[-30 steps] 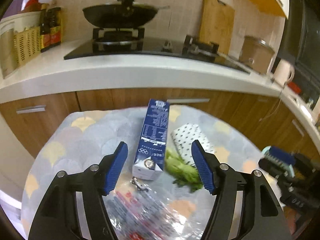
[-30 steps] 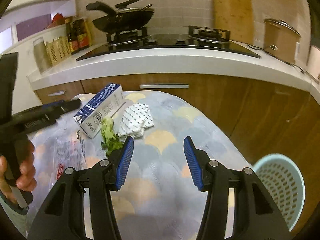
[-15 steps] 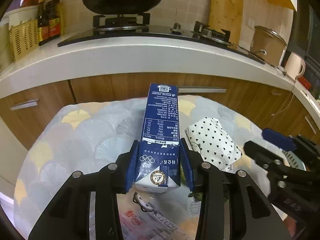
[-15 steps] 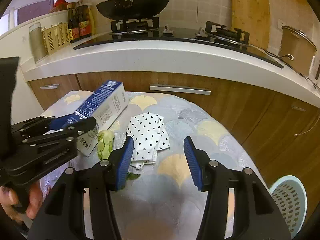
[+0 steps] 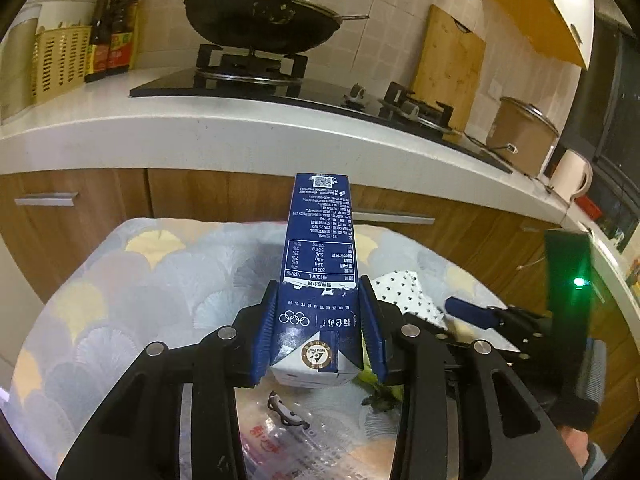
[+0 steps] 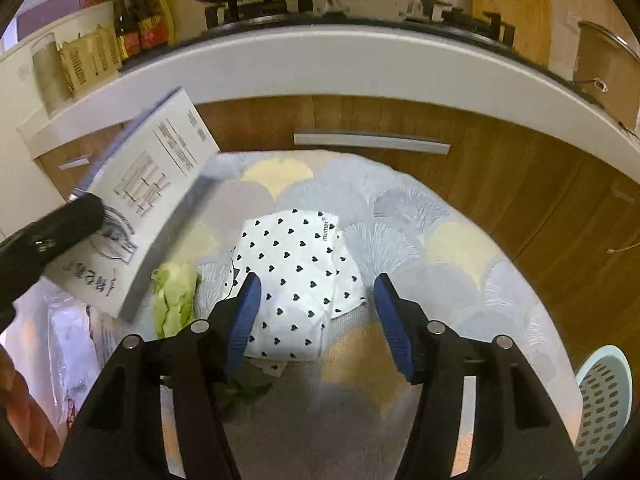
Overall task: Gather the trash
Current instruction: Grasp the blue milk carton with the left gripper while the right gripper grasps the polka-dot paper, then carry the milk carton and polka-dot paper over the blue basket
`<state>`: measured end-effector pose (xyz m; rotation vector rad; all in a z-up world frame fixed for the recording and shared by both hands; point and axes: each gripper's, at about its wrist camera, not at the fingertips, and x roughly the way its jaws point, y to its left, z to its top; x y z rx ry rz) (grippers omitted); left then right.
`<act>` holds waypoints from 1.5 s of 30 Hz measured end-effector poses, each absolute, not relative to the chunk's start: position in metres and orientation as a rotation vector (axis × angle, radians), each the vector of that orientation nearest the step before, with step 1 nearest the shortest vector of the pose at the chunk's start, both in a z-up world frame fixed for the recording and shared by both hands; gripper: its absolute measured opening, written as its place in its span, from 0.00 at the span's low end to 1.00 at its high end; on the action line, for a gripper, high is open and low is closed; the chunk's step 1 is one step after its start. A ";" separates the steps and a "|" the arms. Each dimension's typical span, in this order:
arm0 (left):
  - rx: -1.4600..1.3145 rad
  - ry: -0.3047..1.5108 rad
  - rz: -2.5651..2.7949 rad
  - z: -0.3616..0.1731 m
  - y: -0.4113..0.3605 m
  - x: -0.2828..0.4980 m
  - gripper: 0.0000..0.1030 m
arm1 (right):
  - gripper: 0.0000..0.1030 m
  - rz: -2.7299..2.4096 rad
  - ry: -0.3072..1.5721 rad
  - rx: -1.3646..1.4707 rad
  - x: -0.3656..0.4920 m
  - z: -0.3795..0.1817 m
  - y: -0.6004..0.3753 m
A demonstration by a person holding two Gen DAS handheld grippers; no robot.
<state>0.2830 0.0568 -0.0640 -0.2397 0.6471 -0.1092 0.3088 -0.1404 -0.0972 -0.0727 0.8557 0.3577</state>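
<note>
My left gripper [image 5: 318, 336] is shut on the near end of a blue and white milk carton [image 5: 318, 264], which tilts up off the table; the right wrist view shows the carton [image 6: 148, 204] raised at the left. A white wad with black hearts [image 6: 296, 284] lies on the patterned tablecloth [image 6: 440, 248]. My right gripper [image 6: 316, 320] hovers over the wad, its jaws opening with the wad between them and the pads clear of it. A green lettuce scrap [image 6: 176, 296] lies left of the wad. A clear plastic wrapper [image 5: 292, 440] lies near the table's front.
A pale blue perforated bin [image 6: 604, 404] stands on the floor at the right of the table. Behind the table run wooden cabinets [image 5: 100, 200] under a white counter [image 5: 200, 136] with a stove, a wok [image 5: 260, 28] and a rice cooker [image 5: 520, 136].
My left gripper has closed on the milk carton and tipped it up. My right gripper has moved forward and down over the heart-print wad, and its jaws stand wider.
</note>
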 end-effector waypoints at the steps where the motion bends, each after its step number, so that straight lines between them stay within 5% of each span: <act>1: -0.244 0.646 -0.115 -0.064 0.057 0.283 0.35 | 0.56 0.357 0.863 -0.079 0.310 -0.098 -0.139; 2: -0.246 0.645 -0.119 -0.063 0.056 0.283 0.35 | 0.55 0.350 0.864 -0.091 0.310 -0.098 -0.137; 4: -0.243 0.642 -0.123 -0.063 0.055 0.282 0.35 | 0.36 0.388 0.861 -0.110 0.306 -0.099 -0.131; 11: -0.244 0.628 -0.135 -0.060 0.052 0.278 0.35 | 0.10 0.381 0.809 -0.104 0.289 -0.087 -0.137; 28: -0.199 0.583 -0.314 -0.022 -0.037 0.226 0.35 | 0.05 0.244 0.671 0.044 0.212 -0.022 -0.273; 45: -0.105 0.658 -0.556 -0.045 -0.192 0.203 0.35 | 0.05 0.033 0.716 0.185 0.152 -0.052 -0.430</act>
